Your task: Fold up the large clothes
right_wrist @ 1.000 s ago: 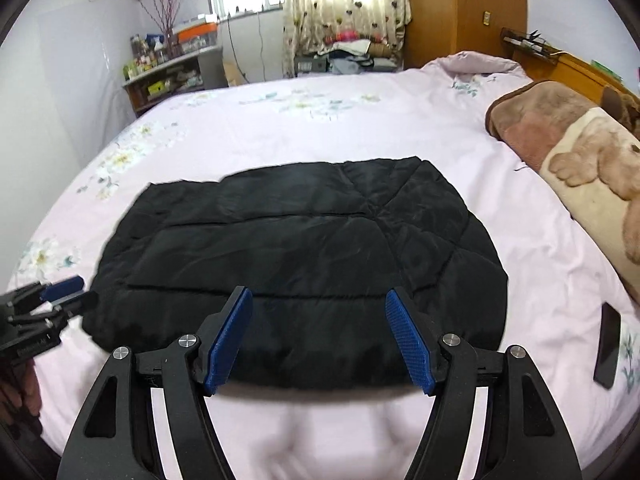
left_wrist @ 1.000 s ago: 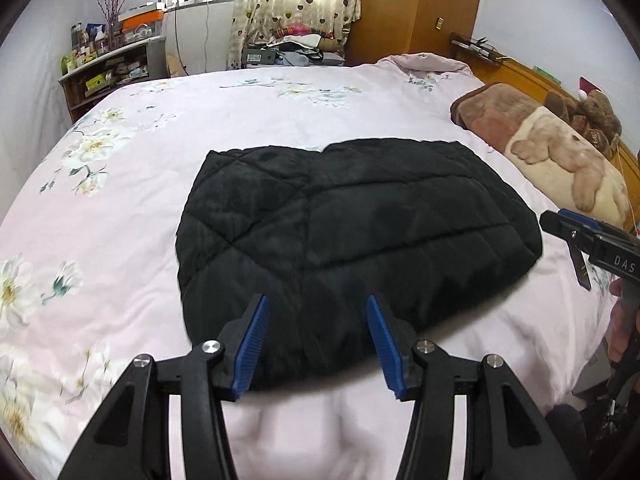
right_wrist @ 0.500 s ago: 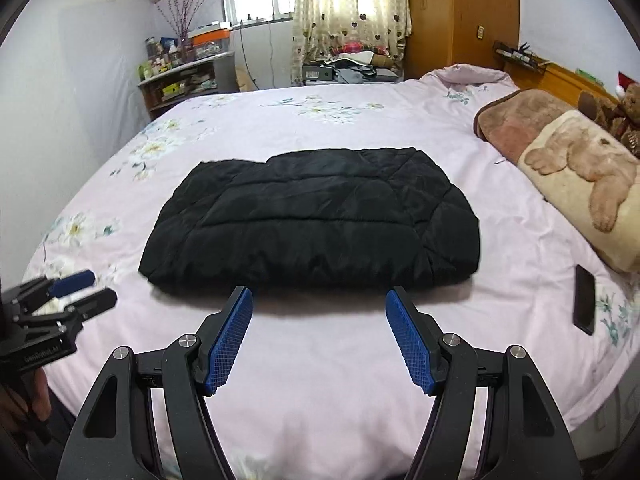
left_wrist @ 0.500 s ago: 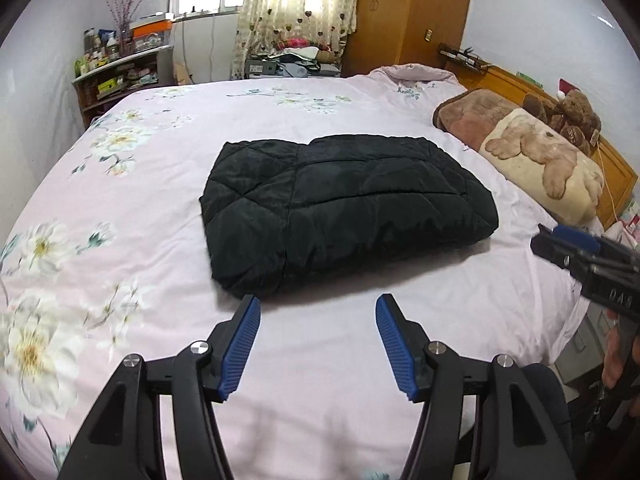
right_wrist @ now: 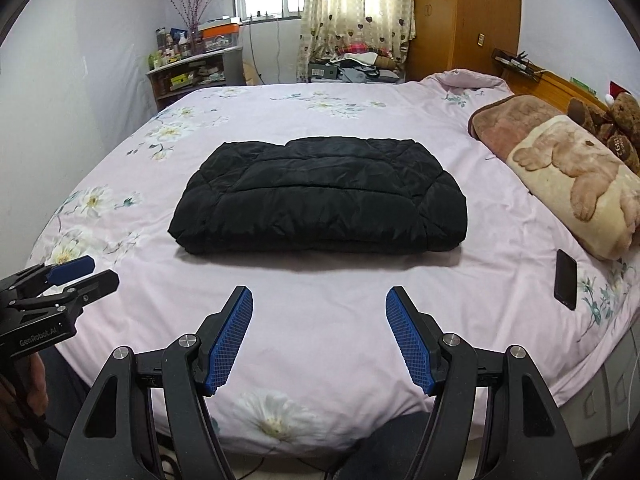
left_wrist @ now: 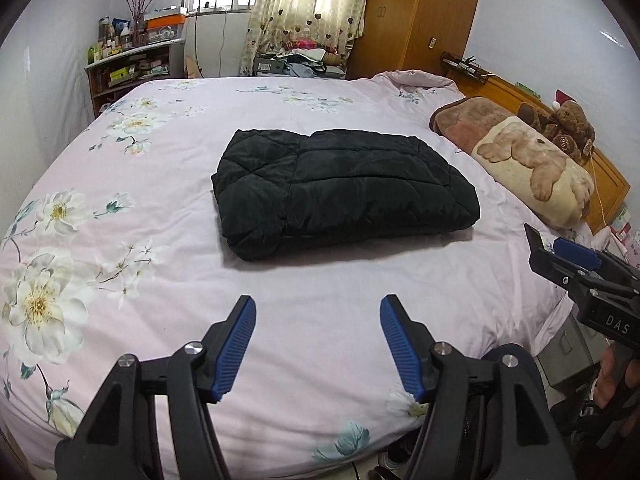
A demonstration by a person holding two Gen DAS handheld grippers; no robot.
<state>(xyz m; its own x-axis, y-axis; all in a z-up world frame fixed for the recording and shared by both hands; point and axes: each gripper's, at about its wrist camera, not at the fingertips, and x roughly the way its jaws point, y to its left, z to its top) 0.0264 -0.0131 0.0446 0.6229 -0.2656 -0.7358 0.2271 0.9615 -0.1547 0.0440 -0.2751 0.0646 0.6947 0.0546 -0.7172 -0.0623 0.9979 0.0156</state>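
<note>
A black quilted jacket lies folded into a thick rectangle in the middle of the pink floral bed; it also shows in the right wrist view. My left gripper is open and empty, held above the bed's near edge, well short of the jacket. My right gripper is open and empty, also back from the jacket. The right gripper shows at the right edge of the left wrist view, and the left gripper at the left edge of the right wrist view.
A folded bear-print blanket and a teddy bear lie along the right headboard side. A black phone rests on the bed at the right. A cluttered shelf and a wooden wardrobe stand behind the bed.
Both grippers have pulled back and away from the jacket toward the bed's near edge. The jacket stays folded and now looks smaller and farther off.
</note>
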